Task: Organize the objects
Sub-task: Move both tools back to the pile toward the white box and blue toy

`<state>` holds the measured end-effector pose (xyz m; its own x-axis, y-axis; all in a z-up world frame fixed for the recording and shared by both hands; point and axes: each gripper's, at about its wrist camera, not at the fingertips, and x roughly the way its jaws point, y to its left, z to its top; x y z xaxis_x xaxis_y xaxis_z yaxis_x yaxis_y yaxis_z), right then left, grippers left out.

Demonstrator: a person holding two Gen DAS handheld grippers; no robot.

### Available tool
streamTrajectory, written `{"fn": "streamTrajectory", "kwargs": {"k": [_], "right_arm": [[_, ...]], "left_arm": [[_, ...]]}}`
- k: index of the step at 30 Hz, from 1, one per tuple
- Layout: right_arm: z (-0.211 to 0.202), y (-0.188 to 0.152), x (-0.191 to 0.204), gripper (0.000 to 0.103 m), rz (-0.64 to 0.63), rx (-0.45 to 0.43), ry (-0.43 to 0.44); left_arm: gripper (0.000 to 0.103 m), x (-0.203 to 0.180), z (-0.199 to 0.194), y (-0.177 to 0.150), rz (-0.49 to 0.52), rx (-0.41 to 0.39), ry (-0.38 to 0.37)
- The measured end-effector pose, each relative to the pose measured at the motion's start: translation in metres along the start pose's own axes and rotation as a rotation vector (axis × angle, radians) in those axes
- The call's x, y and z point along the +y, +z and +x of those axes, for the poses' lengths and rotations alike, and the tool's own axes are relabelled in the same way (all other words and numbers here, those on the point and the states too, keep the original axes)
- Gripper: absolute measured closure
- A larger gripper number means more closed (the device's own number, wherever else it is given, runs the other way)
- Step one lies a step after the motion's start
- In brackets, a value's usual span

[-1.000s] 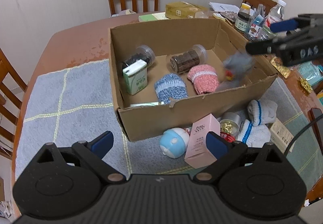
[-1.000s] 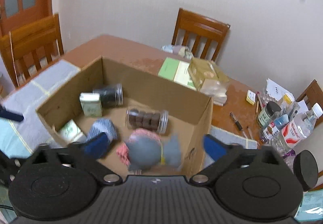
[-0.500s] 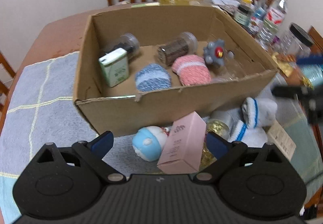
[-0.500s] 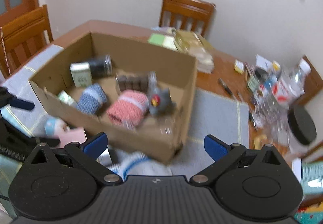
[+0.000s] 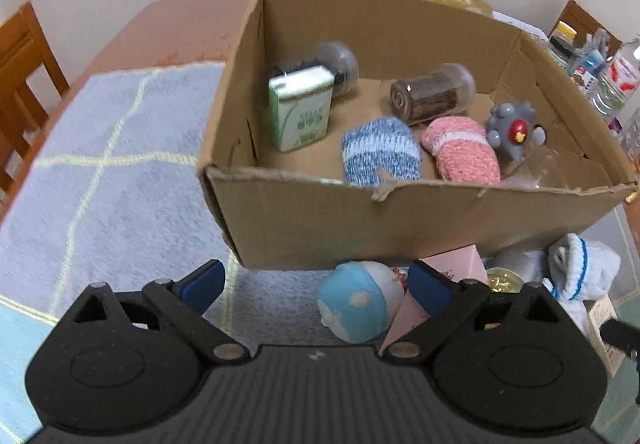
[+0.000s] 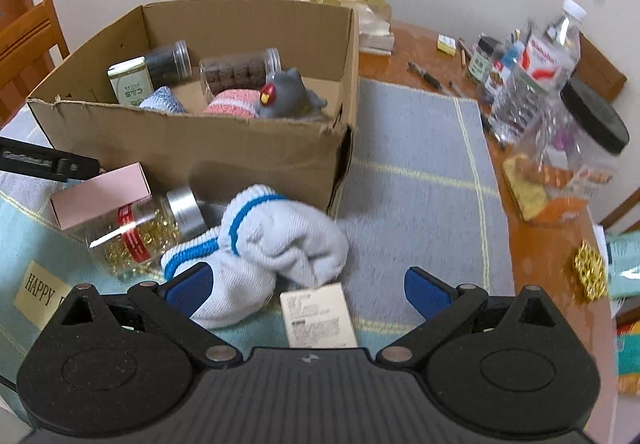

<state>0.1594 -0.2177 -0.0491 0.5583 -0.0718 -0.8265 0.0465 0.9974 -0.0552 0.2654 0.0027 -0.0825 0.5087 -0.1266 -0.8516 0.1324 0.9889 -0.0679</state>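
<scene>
Both sets of tongs standing wide apart and empty: left tongs hovering low over the blue round toy and the pink box, right tongs hanging over the white socks and a small printed carton. Cardboard box sitting on the grey towel spread over the surface, evidently serving as the collection point. Already lying inside: green-and-white carton upright near the left wall, two clear jars on their sides toward the back, blue knitted sock roll and pink knitted sock roll touching side by side, grey spiked toy just right of the pink roll. Remaining outside, crowded against the box's near wall: blue round toy, pink box, jar of gold capsules on its side, white socks, printed carton. Judging roughly half of the sorting done. Socks appearing soft and forgiving to pinch; capsule jar looking prone to rolling, being round and on its side. Bottles and a black-lidded jar clustering well apart at the surface's right edge, seemingly not part of the job.
</scene>
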Motion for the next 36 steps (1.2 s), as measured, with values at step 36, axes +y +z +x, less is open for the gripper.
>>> {"fn": "streamTrajectory", "kwargs": {"k": [36], "right_arm": [[0.019, -0.061, -0.077, 0.0, 0.234, 0.157, -0.167]], "left_arm": [[0.005, 0.036, 0.01, -0.03, 0.075, 0.096, 0.069]]}}
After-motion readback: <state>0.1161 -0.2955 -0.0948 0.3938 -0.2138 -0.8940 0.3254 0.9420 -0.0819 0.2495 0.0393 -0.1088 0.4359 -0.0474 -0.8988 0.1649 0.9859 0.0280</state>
